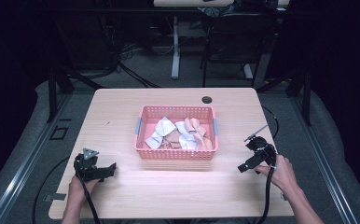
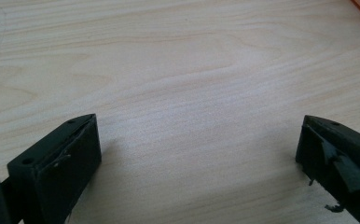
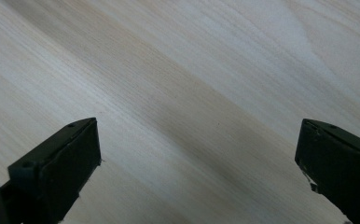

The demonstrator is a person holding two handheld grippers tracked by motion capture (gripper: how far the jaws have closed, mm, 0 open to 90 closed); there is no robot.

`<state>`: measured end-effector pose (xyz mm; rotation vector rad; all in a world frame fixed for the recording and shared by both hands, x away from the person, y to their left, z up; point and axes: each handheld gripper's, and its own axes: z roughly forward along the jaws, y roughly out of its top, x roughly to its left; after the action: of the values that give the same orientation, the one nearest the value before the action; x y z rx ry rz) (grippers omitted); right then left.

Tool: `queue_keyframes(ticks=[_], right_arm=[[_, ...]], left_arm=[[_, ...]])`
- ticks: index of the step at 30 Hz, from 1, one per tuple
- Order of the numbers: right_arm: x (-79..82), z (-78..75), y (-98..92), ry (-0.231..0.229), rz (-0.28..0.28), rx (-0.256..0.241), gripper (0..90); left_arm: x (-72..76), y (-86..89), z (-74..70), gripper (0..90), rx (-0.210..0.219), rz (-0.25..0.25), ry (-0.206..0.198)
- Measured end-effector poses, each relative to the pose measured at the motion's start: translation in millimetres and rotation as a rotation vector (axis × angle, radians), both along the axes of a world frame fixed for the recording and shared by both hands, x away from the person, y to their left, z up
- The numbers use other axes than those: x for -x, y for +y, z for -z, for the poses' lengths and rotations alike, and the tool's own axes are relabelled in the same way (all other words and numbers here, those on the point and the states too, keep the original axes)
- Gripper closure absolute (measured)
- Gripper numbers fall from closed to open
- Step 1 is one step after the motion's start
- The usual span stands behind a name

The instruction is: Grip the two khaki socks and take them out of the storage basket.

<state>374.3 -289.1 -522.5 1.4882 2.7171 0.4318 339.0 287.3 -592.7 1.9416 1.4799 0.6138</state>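
Now my left gripper [image 1: 107,171] and my right gripper [image 1: 243,167] are both wide open over the table [image 1: 122,116], holding nothing. The pink basket [image 1: 176,152] with folded cloths [image 1: 165,127] stands between them, a little ahead, apart from both.

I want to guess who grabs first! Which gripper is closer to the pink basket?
Left, narrowly. The left gripper sits just off the pink basket's front-left corner; the right gripper lies slightly farther off its front-right corner.

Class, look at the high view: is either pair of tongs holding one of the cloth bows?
No: the left tongs and right tongs rest apart from the pink basket, where the bows lie.
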Motion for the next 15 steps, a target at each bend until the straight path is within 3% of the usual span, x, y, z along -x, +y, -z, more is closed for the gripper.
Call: queue_keyframes(ticks=[6,8,15], right_arm=[[-1.4,-3.8,1.7,0.007,0.008,-0.015,0.0],[-3.3,-5.6,3.2,-0.012,0.029,-0.031,0.0],[-9.6,-19.9,7.2,-0.013,-0.011,-0.018,0.0]], left_arm=[[0.3,-0.1,0.0,0.0,0.000,-0.002,-0.001],[0.1,-0.2,0.1,0.0,-0.001,-0.002,-0.002],[0.9,-0.2,0.0,0.1,-0.002,-0.005,-0.001]])
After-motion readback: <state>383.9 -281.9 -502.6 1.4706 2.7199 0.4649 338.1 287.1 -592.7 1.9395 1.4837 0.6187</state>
